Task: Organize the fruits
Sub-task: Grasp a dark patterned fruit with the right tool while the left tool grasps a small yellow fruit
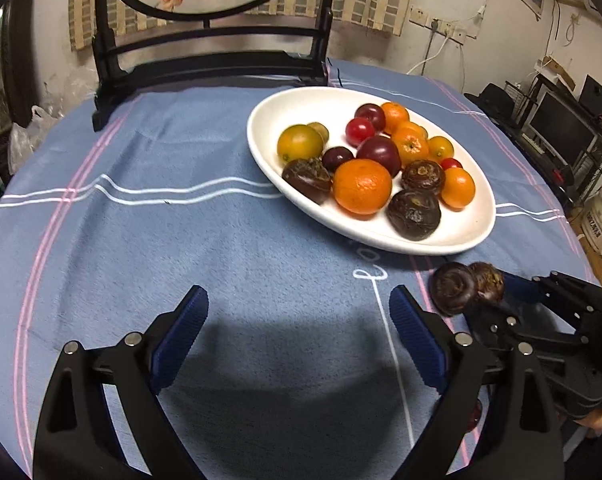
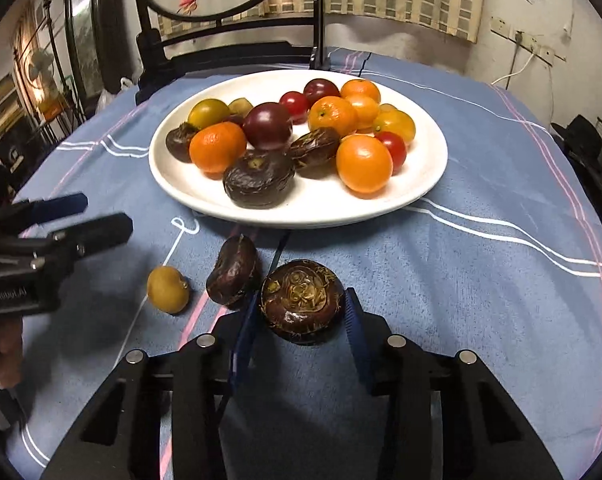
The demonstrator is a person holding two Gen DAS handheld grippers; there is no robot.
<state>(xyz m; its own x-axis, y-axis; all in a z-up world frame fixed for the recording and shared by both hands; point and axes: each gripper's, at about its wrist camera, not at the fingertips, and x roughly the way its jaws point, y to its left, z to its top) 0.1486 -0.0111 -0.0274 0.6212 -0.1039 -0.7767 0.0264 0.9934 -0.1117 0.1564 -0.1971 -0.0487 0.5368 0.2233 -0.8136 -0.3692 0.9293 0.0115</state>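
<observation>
One dark brown, round, rough-skinned water chestnut (image 2: 303, 302) sits on the blue-clothed desk (image 2: 481, 300), just short of the white oval plate (image 2: 173, 184) of fruit. It looks light, hard and firm, so its flat flanks suit a squeeze. The right gripper (image 2: 301, 316) has its blue fingers (image 2: 355, 320) at those flanks, seemingly touching. The left gripper (image 1: 299, 332) stands spread over bare cloth.
</observation>
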